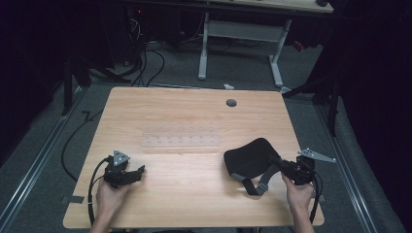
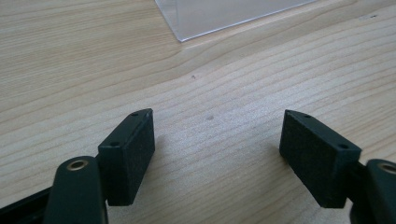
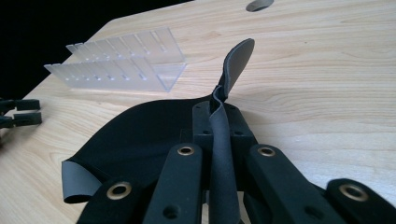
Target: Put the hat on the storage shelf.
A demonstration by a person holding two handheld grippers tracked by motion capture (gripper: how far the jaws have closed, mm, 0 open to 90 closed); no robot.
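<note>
While dark floor surrounds it, wooden table (image 1: 189, 114) bears clear rack (image 1: 180, 141).

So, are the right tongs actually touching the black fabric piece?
Touching. The right gripper view shows the right tongs shut on a fold of the black fabric piece, the edge pinched between both pads.

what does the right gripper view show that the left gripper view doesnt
Right gripper view: the right gripper shut on the edge of a black eye mask, and the whole clear plastic rack. Left gripper view: the left gripper with its jaws open, nothing between them. Both: the wooden table and the rack.
</note>
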